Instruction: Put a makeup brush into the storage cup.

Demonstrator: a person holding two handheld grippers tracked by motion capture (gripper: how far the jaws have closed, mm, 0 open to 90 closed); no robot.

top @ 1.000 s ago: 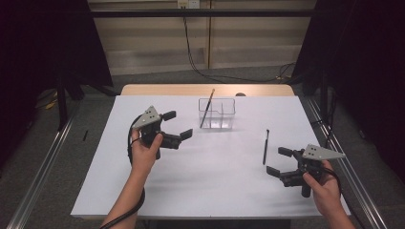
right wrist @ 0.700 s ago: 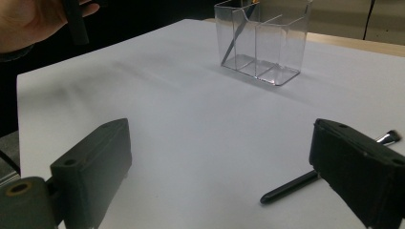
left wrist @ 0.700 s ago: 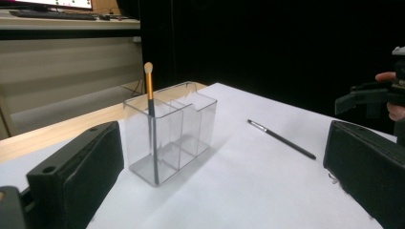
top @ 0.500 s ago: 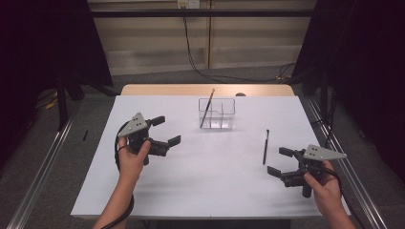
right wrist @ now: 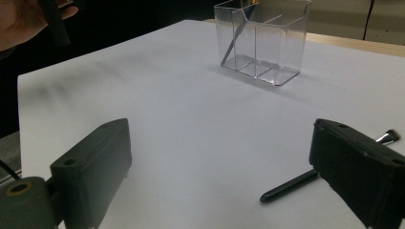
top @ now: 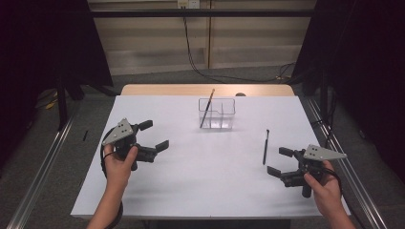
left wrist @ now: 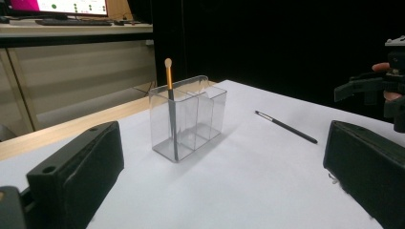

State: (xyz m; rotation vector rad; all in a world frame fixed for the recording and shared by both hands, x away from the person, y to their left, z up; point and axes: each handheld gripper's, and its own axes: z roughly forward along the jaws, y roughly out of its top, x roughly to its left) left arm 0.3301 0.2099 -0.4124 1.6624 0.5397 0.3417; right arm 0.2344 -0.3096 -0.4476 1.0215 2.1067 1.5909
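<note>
So the biggest thing here is the white table (top: 200, 186), one of it, and both grippers hang over its near half. Next down is one clear organizer (top: 217, 114) with a few compartments, sitting well ahead of both sets of jaws, and it already holds one brush with an orange handle (left wrist: 168, 81) leaning in an end compartment.

Left gripper (top: 152, 138) has its jaws spread wide with nothing between them. Right gripper (top: 282, 161) is the same, wide and empty.

The thing to grab looks like the black brush (top: 265, 147), just one, lying flat on the table. From the right gripper view it sits just past the right jaw, handle end nearest, bristle end (right wrist: 390, 136) peeking out beyond that jaw.

My guess is it's light, stiff and skinny, probably a bit slick, so it could roll or skate away when pinched. I'd grab mid-handle, across its length, and stay off the bristles. Can't quite tell from here whether the handle is round or flattened.
</note>
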